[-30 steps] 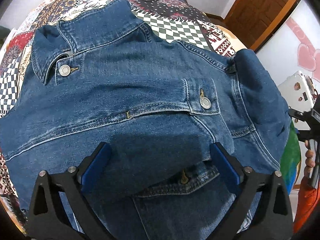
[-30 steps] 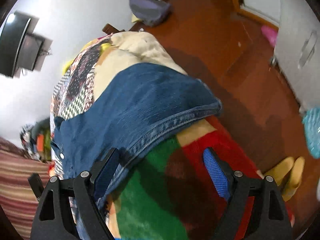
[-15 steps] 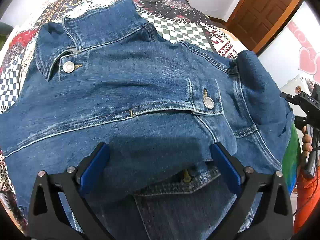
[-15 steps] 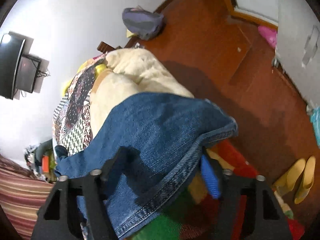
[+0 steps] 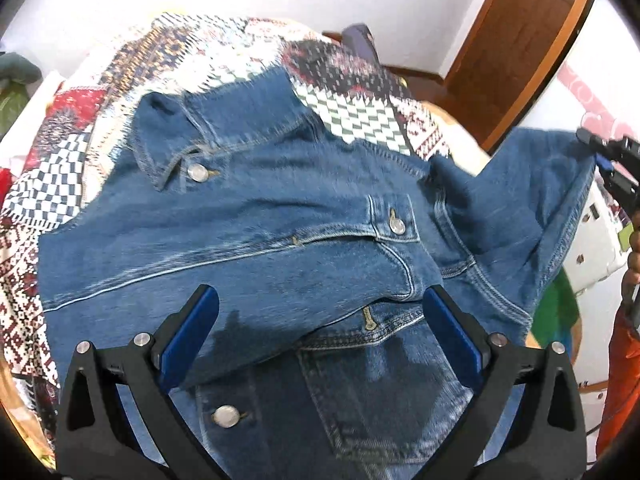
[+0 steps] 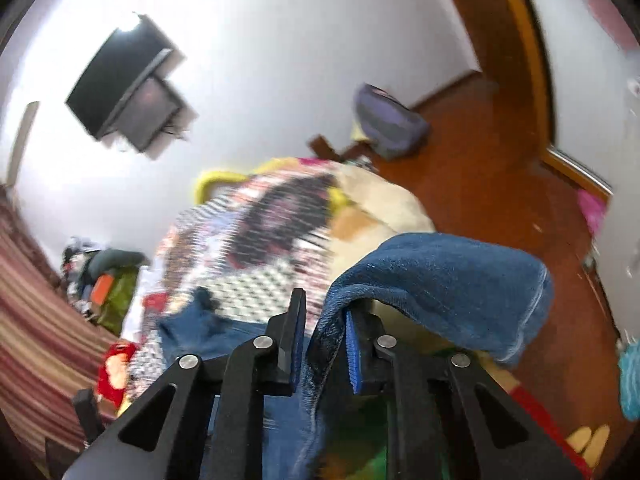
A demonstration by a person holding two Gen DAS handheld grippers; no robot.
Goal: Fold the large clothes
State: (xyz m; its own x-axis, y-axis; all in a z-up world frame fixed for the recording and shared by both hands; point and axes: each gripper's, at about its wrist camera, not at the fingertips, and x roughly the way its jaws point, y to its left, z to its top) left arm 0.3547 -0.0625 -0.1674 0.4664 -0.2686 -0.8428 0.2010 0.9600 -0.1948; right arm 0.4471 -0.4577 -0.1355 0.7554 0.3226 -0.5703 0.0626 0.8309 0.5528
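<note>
Denim jacket [image 5: 248, 240] lies on bed [image 5: 360, 100]. My right gripper [image 6: 326, 344] pinches its sleeve [image 6: 436, 280], lifted; left gripper [image 5: 320, 332] hovers wide open (empty). Risk: thin bite, denim slips mid-fold.

Blue denim jacket [image 5: 256, 248], sleeve lifted

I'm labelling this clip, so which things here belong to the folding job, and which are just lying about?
Job:
denim jacket, its side lifted
right gripper, shut on the jacket's edge
left gripper, open above the jacket
patterned quilt beneath it

Lying about:
wall TV
purple bag
wooden door
yellow slippers
</note>
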